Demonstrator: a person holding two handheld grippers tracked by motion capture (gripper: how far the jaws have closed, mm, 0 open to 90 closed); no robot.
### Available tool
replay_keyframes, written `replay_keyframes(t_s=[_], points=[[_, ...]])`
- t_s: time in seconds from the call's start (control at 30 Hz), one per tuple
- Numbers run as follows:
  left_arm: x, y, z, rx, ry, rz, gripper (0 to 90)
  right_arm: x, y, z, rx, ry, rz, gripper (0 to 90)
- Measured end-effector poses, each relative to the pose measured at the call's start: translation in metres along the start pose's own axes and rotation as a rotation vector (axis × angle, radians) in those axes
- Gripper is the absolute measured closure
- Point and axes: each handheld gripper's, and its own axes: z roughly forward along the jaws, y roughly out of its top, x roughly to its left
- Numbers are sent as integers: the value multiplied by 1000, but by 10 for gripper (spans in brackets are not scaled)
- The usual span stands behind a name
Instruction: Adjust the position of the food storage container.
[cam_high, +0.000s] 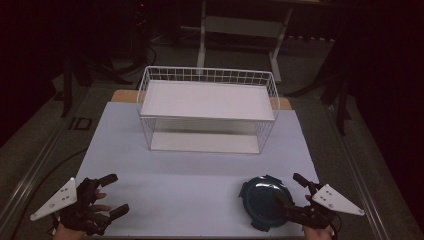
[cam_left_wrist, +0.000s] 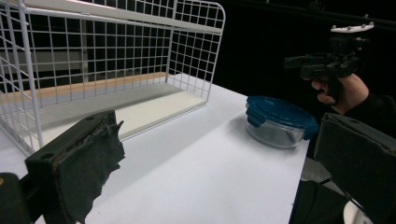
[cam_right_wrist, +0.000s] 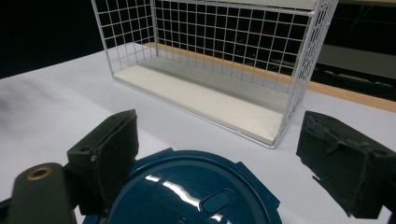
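A round glass container with a dark blue lid (cam_high: 264, 201) sits at the table's front right; it appears in the left gripper view (cam_left_wrist: 279, 120) and close under the right gripper's camera (cam_right_wrist: 196, 191). My right gripper (cam_high: 289, 189) is open and hangs above the container's right side without touching it, its jaws (cam_right_wrist: 219, 135) spread wider than the lid. My left gripper (cam_high: 120, 193) is open over the front left of the table with nothing between its jaws (cam_left_wrist: 219, 135). From the left gripper view, the right gripper (cam_left_wrist: 322, 63) is raised above the container.
A white wire rack (cam_high: 207, 107) with an upper and a lower white shelf stands at the middle back of the white table (cam_high: 190, 170), open towards me. It also shows as the rack (cam_left_wrist: 116, 60) and the rack (cam_right_wrist: 224, 56). Dark floor and a stand's legs lie beyond.
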Motion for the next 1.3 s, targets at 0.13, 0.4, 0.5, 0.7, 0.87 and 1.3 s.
replay_keyframes(t_s=[0.13, 0.4, 0.5, 0.7, 0.87, 1.3], points=[[1, 0, -1, -6, -1, -4, 3, 1, 4, -2, -6, 6, 11, 124], [2, 0, 0, -2, -4, -9, 3, -1, 15, -4, 21, 34, 29, 121], [2, 0, 0, -1, -3, -9, 3, -4, 18, -3, 66, 61, 54, 129], [1, 1, 1, -2, -5, -10, 3, -10, 15, -8, 142, 100, 74, 218], [1, 1, 2, 0, -7, -9, 4, -10, 0, -16, 213, 94, 54, 403], [2, 1, 4, 3, -12, -8, 4, -12, -38, -38, 358, 113, 96, 716]])
